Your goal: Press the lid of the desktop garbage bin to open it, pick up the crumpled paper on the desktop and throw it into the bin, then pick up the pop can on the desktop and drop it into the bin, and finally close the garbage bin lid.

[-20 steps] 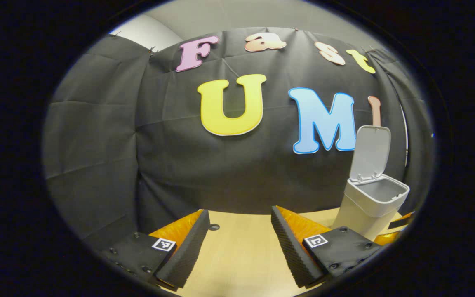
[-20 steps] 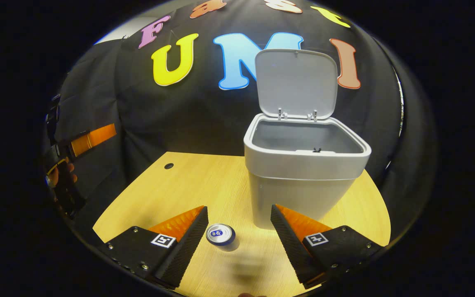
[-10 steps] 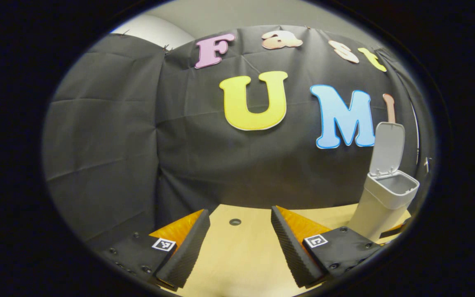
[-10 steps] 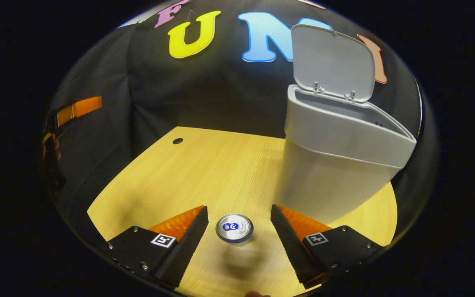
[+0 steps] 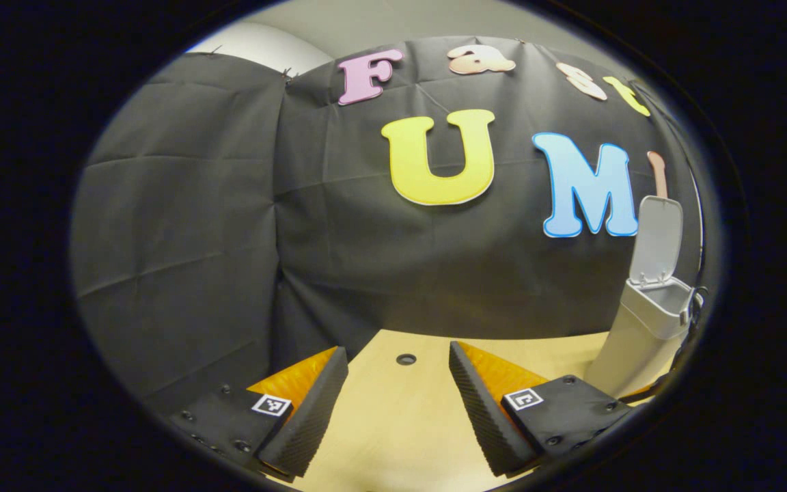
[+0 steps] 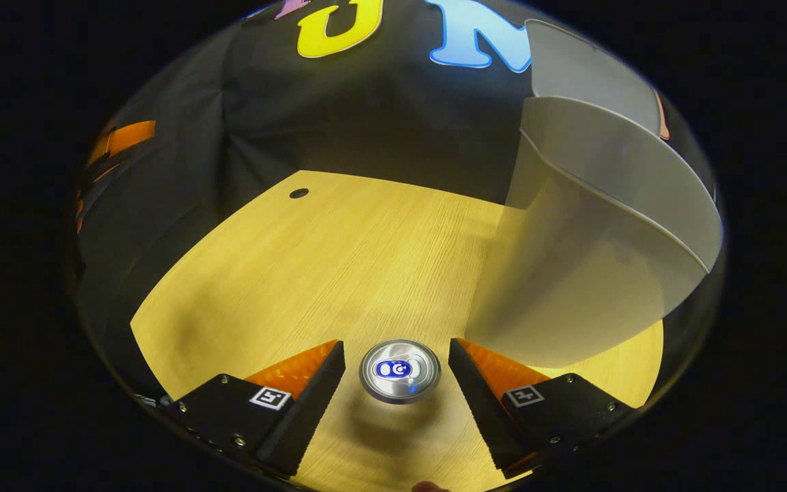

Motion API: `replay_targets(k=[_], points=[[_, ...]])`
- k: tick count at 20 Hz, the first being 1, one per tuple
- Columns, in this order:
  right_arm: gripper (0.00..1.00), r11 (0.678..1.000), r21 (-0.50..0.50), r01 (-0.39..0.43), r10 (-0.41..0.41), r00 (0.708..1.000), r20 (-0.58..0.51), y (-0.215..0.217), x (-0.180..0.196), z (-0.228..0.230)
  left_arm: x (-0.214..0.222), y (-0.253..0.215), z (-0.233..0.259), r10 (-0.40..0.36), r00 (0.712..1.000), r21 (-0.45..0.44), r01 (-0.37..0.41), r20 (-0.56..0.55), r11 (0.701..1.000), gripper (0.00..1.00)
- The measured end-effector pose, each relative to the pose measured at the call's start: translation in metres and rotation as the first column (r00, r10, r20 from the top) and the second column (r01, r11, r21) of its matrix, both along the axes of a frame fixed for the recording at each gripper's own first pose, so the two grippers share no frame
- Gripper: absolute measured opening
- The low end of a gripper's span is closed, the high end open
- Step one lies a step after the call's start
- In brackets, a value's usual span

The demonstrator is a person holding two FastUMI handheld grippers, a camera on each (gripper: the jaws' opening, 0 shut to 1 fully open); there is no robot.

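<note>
The pop can (image 6: 399, 371) stands upright on the wooden desktop (image 6: 339, 260), seen from above with its silver top and blue tab. My right gripper (image 6: 397, 355) is open and hangs over it, one finger on each side of the can with a gap to both. The grey garbage bin (image 6: 591, 260) stands close on the right with its lid (image 6: 578, 75) raised. In the left gripper view the bin (image 5: 643, 335) is at the far right, lid (image 5: 656, 239) up. My left gripper (image 5: 399, 359) is open over bare desktop with nothing between its fingers.
A small round hole (image 6: 298, 193) sits near the desktop's far left corner and appears as a dark hole (image 5: 406, 359) in the left gripper view. The black cloth wall closes the back and left. The other gripper (image 6: 117, 140) shows at the left edge of the right gripper view.
My right gripper has come down over the pop can, which now lies centred between the fingers and looks larger. The left gripper has turned left, so the bin slid toward the right edge.
</note>
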State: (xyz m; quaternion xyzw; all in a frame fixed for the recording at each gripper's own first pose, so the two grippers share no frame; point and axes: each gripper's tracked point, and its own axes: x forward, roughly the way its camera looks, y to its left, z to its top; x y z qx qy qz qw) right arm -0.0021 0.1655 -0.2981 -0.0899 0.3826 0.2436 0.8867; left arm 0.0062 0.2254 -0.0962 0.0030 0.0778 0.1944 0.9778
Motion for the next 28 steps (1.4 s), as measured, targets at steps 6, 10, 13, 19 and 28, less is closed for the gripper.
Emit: replay_targets(k=[6,10,13,19,28], points=[[0.98,1.000,-0.026,0.002,-0.003,1.000,-0.026,-0.003,0.000,-0.013,0.003,-0.002,-0.004,-0.009,1.000,-0.009,0.008,-0.012,1.000,0.97],[0.98,0.999,-0.051,-0.011,0.008,0.999,-0.054,-0.003,-0.002,-0.025,0.007,-0.001,-0.007,-0.010,1.000,-0.022,0.009,-0.022,1.000,0.97],[0.85,0.998,-0.064,-0.020,0.018,0.999,-0.041,-0.003,-0.001,-0.025,0.009,-0.003,-0.009,-0.010,1.000,-0.030,0.009,-0.026,1.000,0.98],[0.84,0.998,-0.047,-0.029,0.029,1.000,0.002,0.002,-0.002,-0.007,0.013,-0.006,-0.009,-0.022,0.999,-0.038,0.021,-0.026,0.999,1.00],[0.84,0.998,0.058,0.011,-0.019,0.988,0.152,0.005,0.008,0.074,0.017,-0.023,-0.006,-0.064,0.998,-0.058,0.063,-0.018,0.996,0.97]])
